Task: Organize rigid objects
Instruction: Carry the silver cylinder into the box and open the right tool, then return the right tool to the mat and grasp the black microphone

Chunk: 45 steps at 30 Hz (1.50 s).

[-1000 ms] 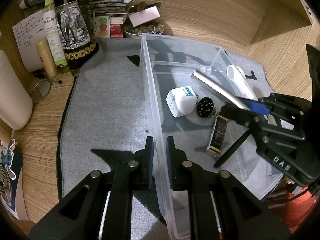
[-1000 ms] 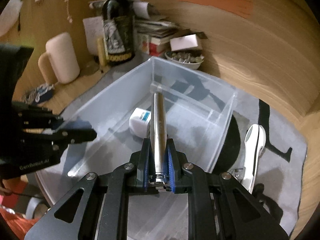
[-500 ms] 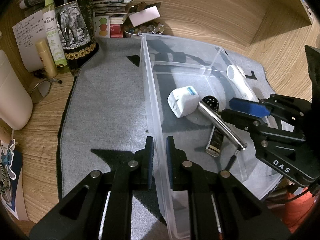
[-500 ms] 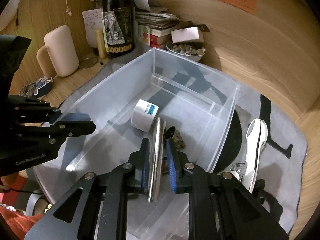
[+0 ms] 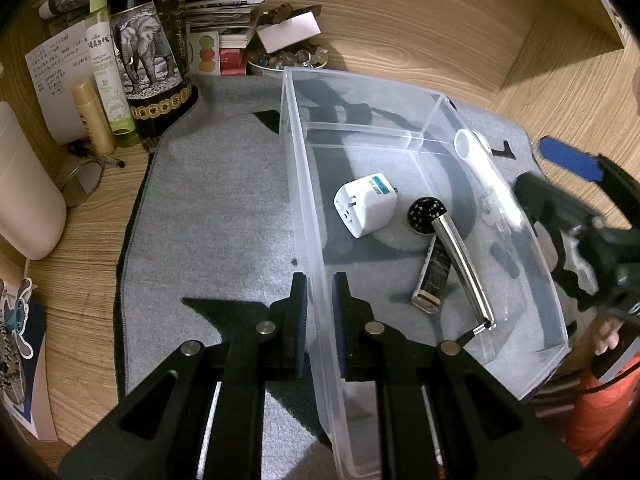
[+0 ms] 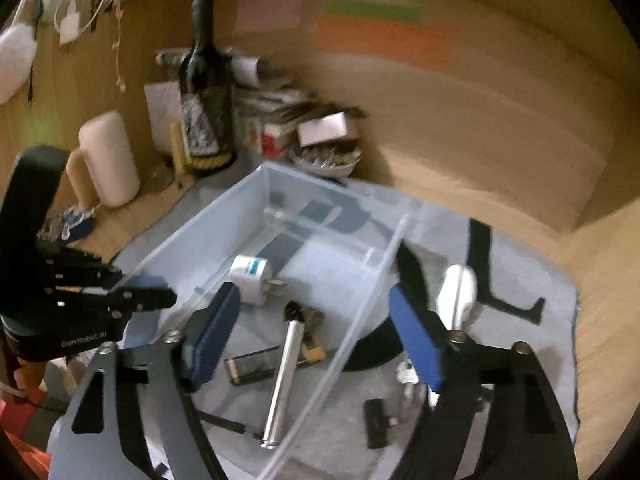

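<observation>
A clear plastic bin (image 5: 304, 184) stands on a grey mat. My left gripper (image 5: 319, 312) is shut on the bin's near wall. Inside lie a white plug adapter (image 5: 366, 204), a silver metal tube (image 5: 460, 264) with a black dotted head, and a small dark lighter-like item (image 5: 434, 276). My right gripper (image 6: 312, 336) is open and empty above the bin, with the tube (image 6: 284, 376) lying below it beside the adapter (image 6: 252, 280). A white handled tool (image 6: 456, 296) lies on the mat outside the bin's right wall.
A wine bottle (image 5: 150, 52), spray bottle (image 5: 108, 68), books and a bowl of small items (image 5: 288, 60) crowd the back left. A white cylinder (image 5: 24, 200) stands at far left. A small black piece (image 6: 376, 422) lies on the mat (image 5: 208, 216) by the white tool.
My right gripper has opened and let go of the silver tube, which now lies in the bin. The gripper has pulled back and up. The left gripper has not moved.
</observation>
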Each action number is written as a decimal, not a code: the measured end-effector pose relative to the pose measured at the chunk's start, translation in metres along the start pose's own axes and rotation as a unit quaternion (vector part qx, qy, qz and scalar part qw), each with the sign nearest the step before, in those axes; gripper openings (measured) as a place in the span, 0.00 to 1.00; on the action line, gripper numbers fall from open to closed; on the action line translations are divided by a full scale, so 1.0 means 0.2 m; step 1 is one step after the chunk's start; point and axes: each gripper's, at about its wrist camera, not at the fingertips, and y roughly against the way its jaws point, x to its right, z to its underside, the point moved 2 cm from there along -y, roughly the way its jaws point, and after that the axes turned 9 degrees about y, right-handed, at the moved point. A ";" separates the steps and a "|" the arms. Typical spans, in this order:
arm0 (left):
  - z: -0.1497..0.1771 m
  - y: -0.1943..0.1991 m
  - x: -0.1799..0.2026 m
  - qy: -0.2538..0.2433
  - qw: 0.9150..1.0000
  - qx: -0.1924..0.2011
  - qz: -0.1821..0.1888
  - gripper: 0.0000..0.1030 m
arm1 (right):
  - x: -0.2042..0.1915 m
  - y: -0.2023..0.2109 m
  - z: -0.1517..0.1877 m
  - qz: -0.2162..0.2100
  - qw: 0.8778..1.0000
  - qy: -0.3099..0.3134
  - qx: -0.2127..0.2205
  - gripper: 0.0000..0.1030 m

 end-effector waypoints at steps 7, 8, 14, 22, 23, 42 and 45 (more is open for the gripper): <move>0.00 0.00 0.00 0.000 1.000 0.000 -0.001 0.12 | 0.15 0.10 0.02 0.027 0.998 -0.045 0.023 0.81; 0.00 0.00 0.00 0.000 1.000 0.000 -0.001 0.12 | 0.18 0.11 0.03 0.034 0.998 -0.051 0.024 0.81; 0.00 0.00 0.00 0.000 1.000 0.000 -0.001 0.12 | 0.36 0.13 0.13 0.073 0.993 -0.094 0.012 0.82; 0.00 0.00 0.00 0.000 1.000 0.000 -0.001 0.12 | 0.54 0.01 0.36 0.100 0.985 -0.132 -0.055 0.81; 0.00 0.00 0.00 0.000 1.000 0.000 -0.001 0.12 | 0.55 -0.01 0.38 0.099 0.984 -0.137 -0.064 0.81; 0.00 0.01 0.00 -0.001 1.000 0.001 -0.002 0.12 | 0.62 -0.12 0.61 0.071 0.974 -0.175 -0.122 0.39; 0.00 0.01 -0.01 -0.001 1.000 0.001 -0.002 0.12 | 0.60 -0.13 0.59 0.063 0.977 -0.167 -0.120 0.26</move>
